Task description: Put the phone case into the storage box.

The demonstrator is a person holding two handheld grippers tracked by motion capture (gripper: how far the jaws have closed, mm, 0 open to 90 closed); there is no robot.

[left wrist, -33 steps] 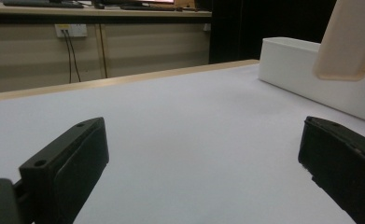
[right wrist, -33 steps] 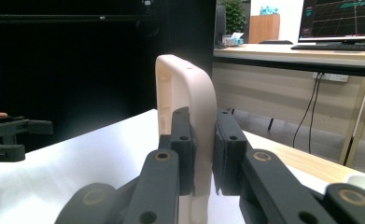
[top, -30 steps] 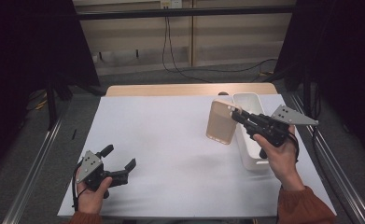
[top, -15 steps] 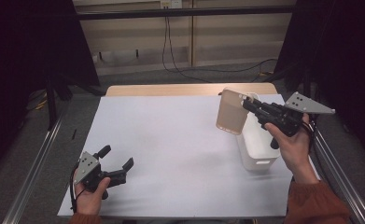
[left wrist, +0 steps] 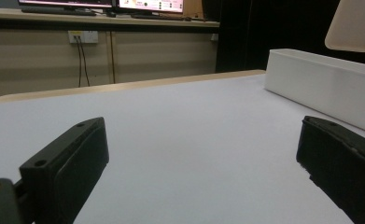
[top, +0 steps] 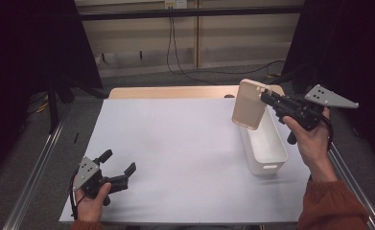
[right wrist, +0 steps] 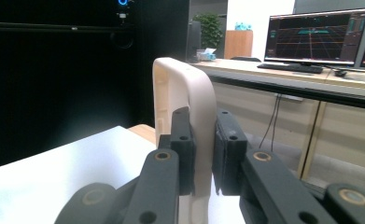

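A flat beige lid [top: 249,104] with rounded corners hangs upright in the air over the far end of a long white bin [top: 266,167]. My right gripper [top: 263,96] is shut on the lid's right edge. In the right gripper view its pads [right wrist: 182,144] clamp the lid [right wrist: 185,88] from both sides. My left gripper [top: 120,160] rests on the white sheet at the near left, open, with nothing between its jaws. The left gripper [left wrist: 203,149] view looks across the sheet to the bin [left wrist: 325,84] and the raised lid [left wrist: 355,25].
A white sheet [top: 175,143] covers the table; a strip of bare wood [top: 170,92] shows at its far edge. Metal rails [top: 36,167] run along both sides. Cables [top: 175,52] hang down the back wall. Dark curtains flank the table.
My right gripper has carried the lid up and to the right, from beside the bin to above its far end. The left gripper has stayed where it was.
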